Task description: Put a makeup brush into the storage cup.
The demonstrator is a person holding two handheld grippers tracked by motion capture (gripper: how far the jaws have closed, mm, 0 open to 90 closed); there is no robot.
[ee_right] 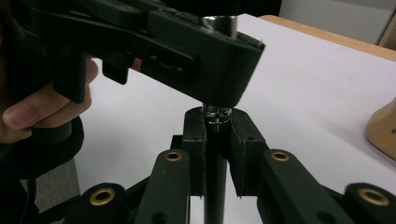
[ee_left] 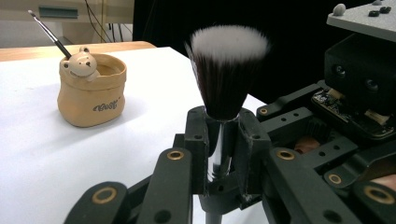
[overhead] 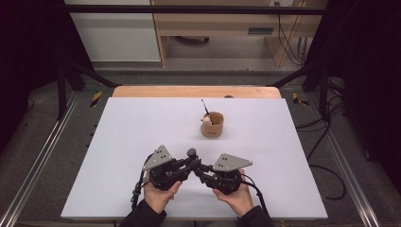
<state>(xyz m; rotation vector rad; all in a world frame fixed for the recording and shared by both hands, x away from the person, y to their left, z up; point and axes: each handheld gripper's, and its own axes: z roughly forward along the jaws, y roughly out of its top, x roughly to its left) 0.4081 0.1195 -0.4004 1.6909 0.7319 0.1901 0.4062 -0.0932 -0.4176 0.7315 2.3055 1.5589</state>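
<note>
Black tongs on both sides pinch one upright makeup brush [ee_left: 227, 70]: left tongs [ee_left: 223, 140] at its ferrule, right tongs [ee_right: 217, 154] on its handle.

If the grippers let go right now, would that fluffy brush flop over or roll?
Probably both. The brush stands upright, top-heavy on a thin handle, so it would likely tip. Its round handle could then roll on the smooth table. The bristles look soft and bendy.

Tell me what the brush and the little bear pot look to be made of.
Brush: soft, likely synthetic bristles, dark with white tips; below them a shiny chrome-like metal collar, mirror-bright, and a dark handle, matte, perhaps plastic.
Bear pot: probably glazed ceramic shaped like a tan sack, given its smooth, faintly glossy skin and rigid folded rim; resin is possible.
</note>
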